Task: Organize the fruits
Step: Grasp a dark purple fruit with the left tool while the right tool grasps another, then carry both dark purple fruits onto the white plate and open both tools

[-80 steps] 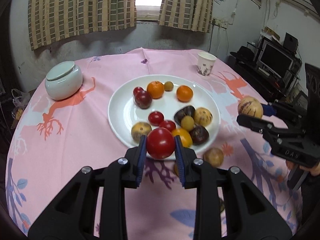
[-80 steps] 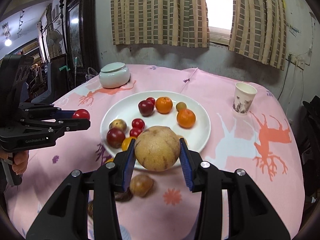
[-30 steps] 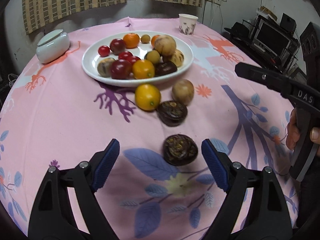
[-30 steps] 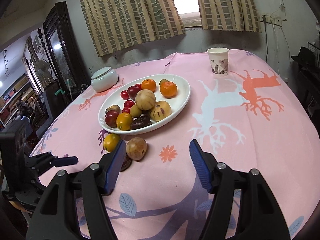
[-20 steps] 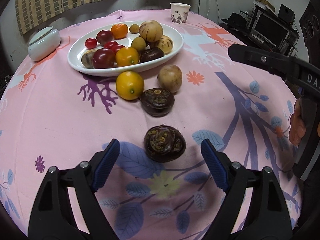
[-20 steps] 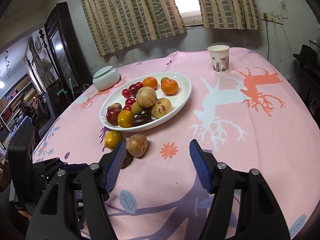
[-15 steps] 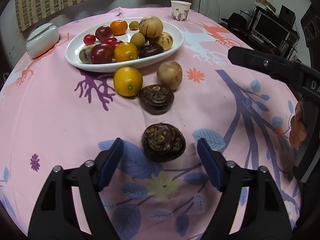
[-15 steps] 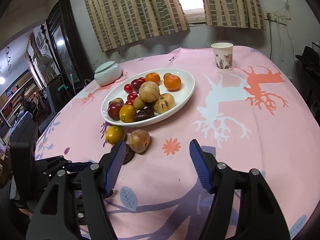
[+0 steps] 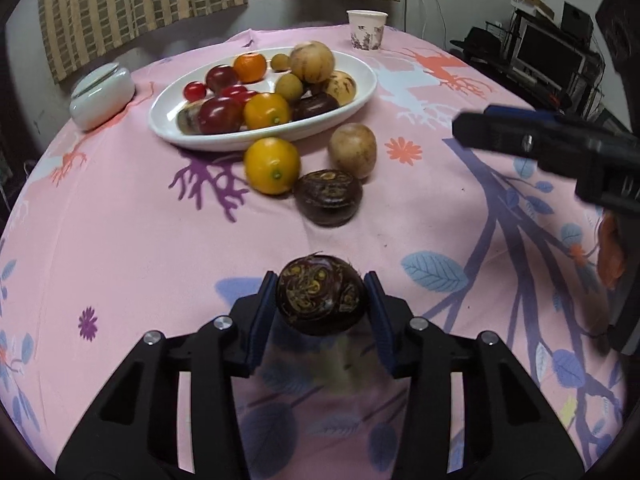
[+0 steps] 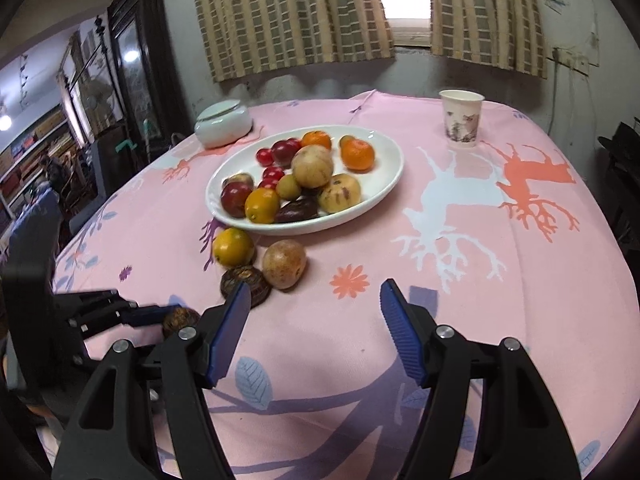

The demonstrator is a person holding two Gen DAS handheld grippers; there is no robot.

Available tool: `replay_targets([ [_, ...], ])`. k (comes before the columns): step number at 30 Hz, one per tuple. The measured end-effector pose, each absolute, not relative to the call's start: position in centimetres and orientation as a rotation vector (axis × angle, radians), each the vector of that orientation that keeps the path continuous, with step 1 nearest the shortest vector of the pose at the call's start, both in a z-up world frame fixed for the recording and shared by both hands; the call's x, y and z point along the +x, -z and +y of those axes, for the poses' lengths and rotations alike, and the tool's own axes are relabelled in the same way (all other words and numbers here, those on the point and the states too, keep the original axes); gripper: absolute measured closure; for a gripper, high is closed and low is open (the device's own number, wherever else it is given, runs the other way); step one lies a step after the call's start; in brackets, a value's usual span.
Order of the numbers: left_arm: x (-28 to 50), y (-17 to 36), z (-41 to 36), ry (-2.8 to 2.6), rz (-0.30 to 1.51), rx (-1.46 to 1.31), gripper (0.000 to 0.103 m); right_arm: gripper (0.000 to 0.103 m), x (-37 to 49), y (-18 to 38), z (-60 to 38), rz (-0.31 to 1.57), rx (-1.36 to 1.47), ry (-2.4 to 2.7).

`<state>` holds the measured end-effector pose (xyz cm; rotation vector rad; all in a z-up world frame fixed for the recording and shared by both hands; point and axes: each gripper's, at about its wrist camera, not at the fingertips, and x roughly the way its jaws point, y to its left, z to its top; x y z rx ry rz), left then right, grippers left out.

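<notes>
My left gripper [image 9: 322, 300] is shut on a dark brown ridged fruit [image 9: 321, 294], held just above the pink cloth; in the right wrist view the same dark fruit [image 10: 181, 320] shows at the lower left. Ahead lie another dark fruit [image 9: 329, 197], an orange [image 9: 272, 165] and a tan round fruit [image 9: 353, 150], all on the cloth before the white plate [image 9: 360, 94], which is heaped with several fruits. My right gripper [image 10: 314, 320] stands open over bare cloth, with the orange [image 10: 233, 246], tan fruit [image 10: 284, 263] and dark fruit [image 10: 245, 284] to its front left.
A white lidded jar [image 9: 102, 95] sits at the table's far left and a paper cup [image 9: 367, 25] behind the plate. Right of the table stands a desk with a monitor [image 9: 550, 54]. A hand [image 9: 610, 246] holds the right gripper's handle.
My left gripper went from open around the nearest dark fruit to shut on it. The right gripper stayed open and shifted slightly closer to the loose fruits.
</notes>
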<state>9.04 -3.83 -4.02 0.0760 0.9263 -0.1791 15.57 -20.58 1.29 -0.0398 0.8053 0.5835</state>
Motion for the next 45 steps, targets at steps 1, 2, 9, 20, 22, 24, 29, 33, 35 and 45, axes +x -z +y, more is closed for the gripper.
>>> replay_targets([
  [1,8.7,3.8,-3.2,0.171,0.922,0.072,0.058,0.035,15.3,-1.2,-20.1,0.811,-0.077,-0.586],
  [2,8.3,3.6,-2.5,0.162,0.916,0.069,0.058,0.035,15.1,-1.1,-19.7,0.814,-0.108,-0.588],
  [9,7.8,3.4,2.2,0.121,0.881,-0.013,0.058,0.035,14.0,0.4,-16.6,0.913,-0.154,-0.713],
  [20,8.2,3.2,4.4,0.194,0.909,-0.154,0.058,0.035,15.7,2.9,-12.3,1.012,-0.203,-0.623],
  [22,8.2,3.1,4.6,0.189,0.904,-0.164,0.058,0.035,16.1,3.1,-11.7,1.020,-0.193,-0.612],
  [24,8.3,3.1,4.8,0.185,0.907,-0.176,0.058,0.035,16.6,3.3,-11.2,1.027,-0.173,-0.607],
  [29,8.5,3.1,4.8,0.189,0.912,-0.182,0.058,0.037,17.1,3.5,-10.4,1.008,-0.162,-0.590],
  [33,8.4,3.1,4.7,0.193,0.913,-0.178,0.058,0.049,17.0,3.6,-9.7,0.974,-0.219,-0.557],
  [35,8.4,3.2,4.8,0.199,0.918,-0.187,0.058,0.057,16.9,3.8,-9.4,0.951,-0.254,-0.563],
  [45,8.6,3.7,4.6,0.179,0.931,-0.174,0.058,0.061,14.5,1.8,-12.4,0.955,-0.206,-0.597],
])
